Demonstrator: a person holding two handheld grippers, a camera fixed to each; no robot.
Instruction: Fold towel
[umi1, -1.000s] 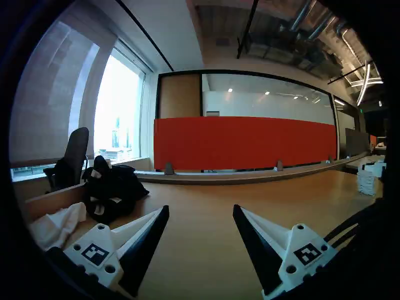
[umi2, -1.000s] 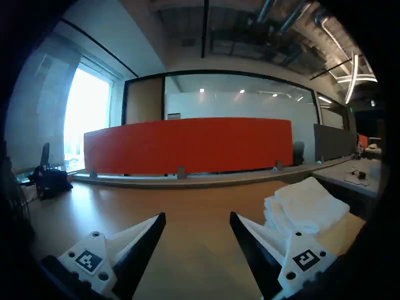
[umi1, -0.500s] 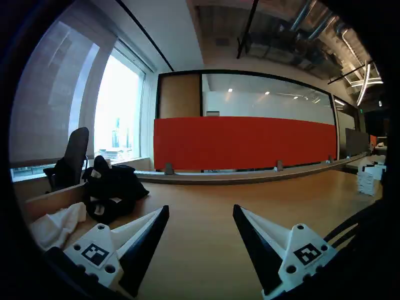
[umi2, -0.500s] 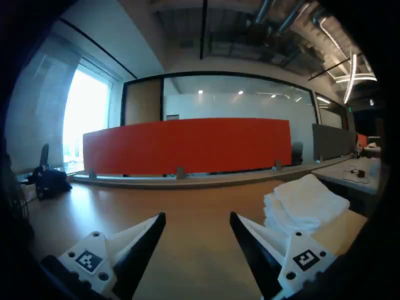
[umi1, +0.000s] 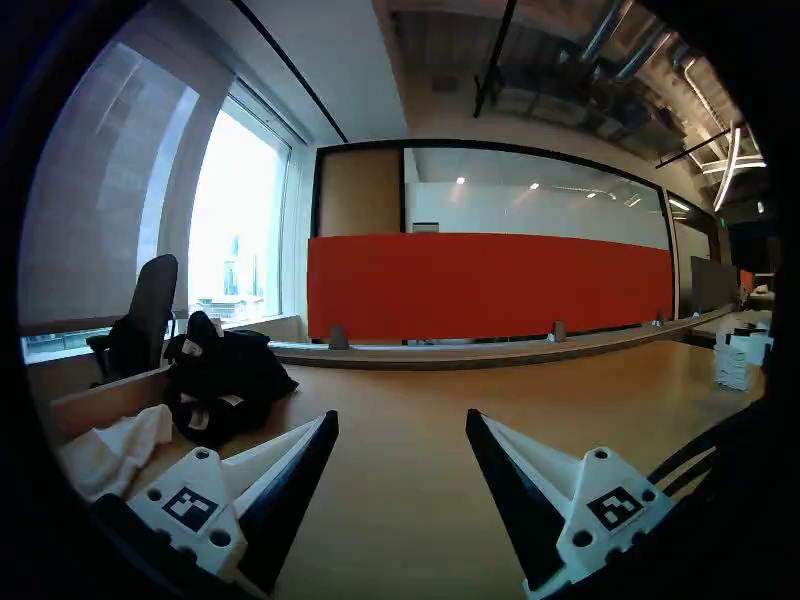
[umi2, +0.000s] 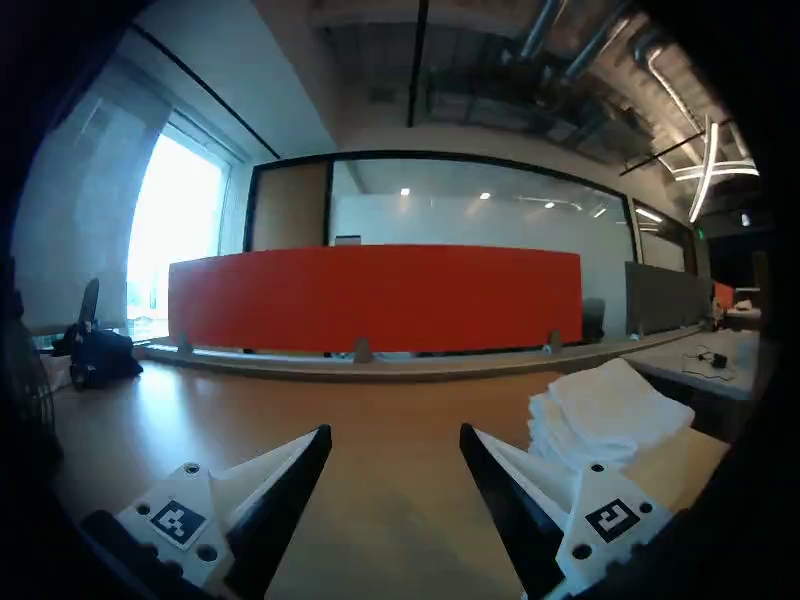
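Note:
A crumpled white towel lies at the left edge of the wooden table in the left gripper view, just left of my left gripper, which is open over bare wood and holds nothing. A stack of folded white towels rests at the table's right side in the right gripper view, beside the right finger of my right gripper. That gripper is open too, with only bare table between its fingers. The same folded stack appears small at the far right of the left gripper view.
A black bag sits on the table behind the crumpled towel, seen again far left in the right gripper view as a black bag. An orange divider panel runs along the table's far edge. An office chair stands by the window.
The right gripper view has tipped slightly downward, so the divider and folded stack sit lower in the image. The left gripper view is unchanged.

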